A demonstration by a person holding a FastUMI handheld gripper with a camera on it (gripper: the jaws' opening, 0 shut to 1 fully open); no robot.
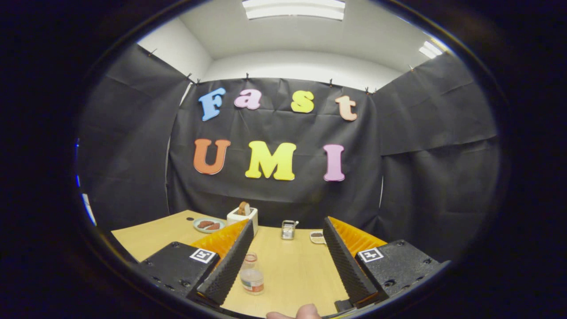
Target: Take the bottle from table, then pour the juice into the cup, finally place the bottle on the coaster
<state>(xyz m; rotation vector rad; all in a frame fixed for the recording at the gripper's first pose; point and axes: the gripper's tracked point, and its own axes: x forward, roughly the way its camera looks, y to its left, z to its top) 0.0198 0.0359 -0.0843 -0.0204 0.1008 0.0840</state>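
Note:
A small clear bottle (251,274) with a pale label and reddish band stands upright on the wooden table (297,266), close to the inner face of my left finger. My gripper (288,228) is open, its fingers spread wide above the table with nothing pressed between them. A clear glass cup (288,229) stands farther off, beyond the fingertips near the table's back edge. A small flat coaster (317,237) with a dark centre lies just to the right of the cup, beside my right finger.
A white toaster (242,215) holding a slice of bread stands at the back left. Beside it lies a plate (208,225) with reddish food. A person's fingertip (296,313) shows under the gripper. Black cloth walls close the booth behind the table.

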